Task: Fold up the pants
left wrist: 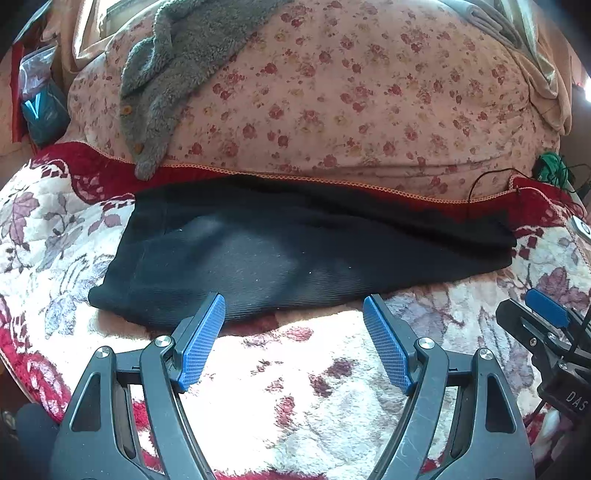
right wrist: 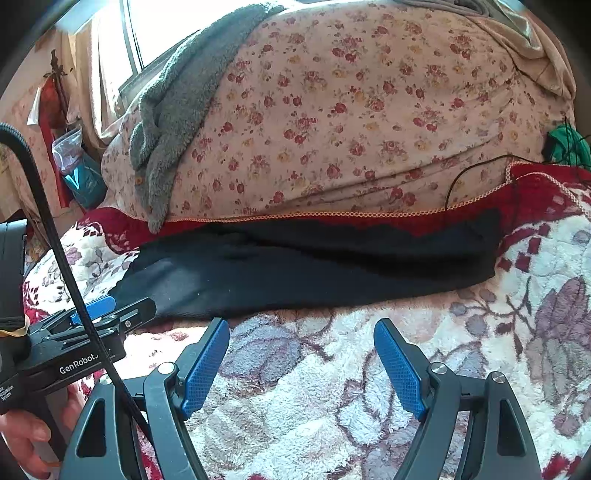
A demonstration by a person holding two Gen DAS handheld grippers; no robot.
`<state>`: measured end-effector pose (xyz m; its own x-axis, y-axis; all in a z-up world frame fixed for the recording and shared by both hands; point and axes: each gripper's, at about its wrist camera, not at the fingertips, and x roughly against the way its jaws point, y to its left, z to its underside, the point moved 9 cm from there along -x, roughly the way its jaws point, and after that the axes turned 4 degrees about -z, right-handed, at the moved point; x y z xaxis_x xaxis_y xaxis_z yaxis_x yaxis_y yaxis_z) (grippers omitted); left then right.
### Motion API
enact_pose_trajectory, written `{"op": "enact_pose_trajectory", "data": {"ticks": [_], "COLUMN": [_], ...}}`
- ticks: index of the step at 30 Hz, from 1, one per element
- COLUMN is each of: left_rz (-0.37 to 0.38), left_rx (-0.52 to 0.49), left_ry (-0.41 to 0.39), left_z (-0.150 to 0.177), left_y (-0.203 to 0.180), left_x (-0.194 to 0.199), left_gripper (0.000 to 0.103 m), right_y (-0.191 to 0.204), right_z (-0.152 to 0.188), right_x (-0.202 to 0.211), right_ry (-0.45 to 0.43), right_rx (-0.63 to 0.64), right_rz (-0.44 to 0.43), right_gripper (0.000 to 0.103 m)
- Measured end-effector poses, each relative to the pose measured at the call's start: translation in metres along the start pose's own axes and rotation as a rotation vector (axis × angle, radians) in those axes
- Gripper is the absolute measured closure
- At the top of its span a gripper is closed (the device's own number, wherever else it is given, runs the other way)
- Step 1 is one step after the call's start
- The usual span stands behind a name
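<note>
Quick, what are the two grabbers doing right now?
Left gripper: jaws open, holding nothing, near the black pants.
Right gripper: jaws open, holding nothing.

sunlit window (right wrist: 155, 37) behind floral bedding (right wrist: 369, 110)

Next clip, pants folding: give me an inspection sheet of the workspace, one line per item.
Surface: fleece floral blanket, white with red border, on a bed.
Job's things: black pants lying flat in a long strip across the blanket, ungripped.
Clutter: grey fleece garment draped over the pink floral quilt; green yarn at the right.
Grippers: left gripper open, empty, at the pants' near edge; right gripper open, empty, short of the pants.
Cables: thin black wire on the quilt; black cable crossing the right wrist view.
Surroundings: bright window, curtain, teal bag.
</note>
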<state>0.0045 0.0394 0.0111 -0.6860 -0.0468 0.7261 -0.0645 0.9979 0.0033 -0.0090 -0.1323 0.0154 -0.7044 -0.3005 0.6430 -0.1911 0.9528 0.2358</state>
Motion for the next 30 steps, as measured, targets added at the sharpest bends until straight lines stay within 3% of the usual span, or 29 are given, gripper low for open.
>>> {"op": "enact_pose_trajectory", "data": {"ticks": [15, 26, 30], "left_rz": [-0.009, 0.014, 0.003], "left_rx": [0.064, 0.372, 0.388], "left_ry": [0.081, 0.156, 0.132], "left_z": [0.019, 0.036, 0.027], "left_y": [0.037, 0.11, 0.107], "left_x": [-0.025, -0.052, -0.063], "left_gripper": [0.024, 0.024, 0.024], "right_y": [-0.017, -0.058, -0.084], "right_z": [0.011, 0.019, 0.018], "right_x": [-0.023, -0.045, -0.049], "right_ry": [0.049, 0.069, 0.067], "right_rx": [-0.045, -0.178, -0.244], "right_rz": [0.007, -0.002, 0.007], "right_gripper": [0.023, 0.023, 0.023]}}
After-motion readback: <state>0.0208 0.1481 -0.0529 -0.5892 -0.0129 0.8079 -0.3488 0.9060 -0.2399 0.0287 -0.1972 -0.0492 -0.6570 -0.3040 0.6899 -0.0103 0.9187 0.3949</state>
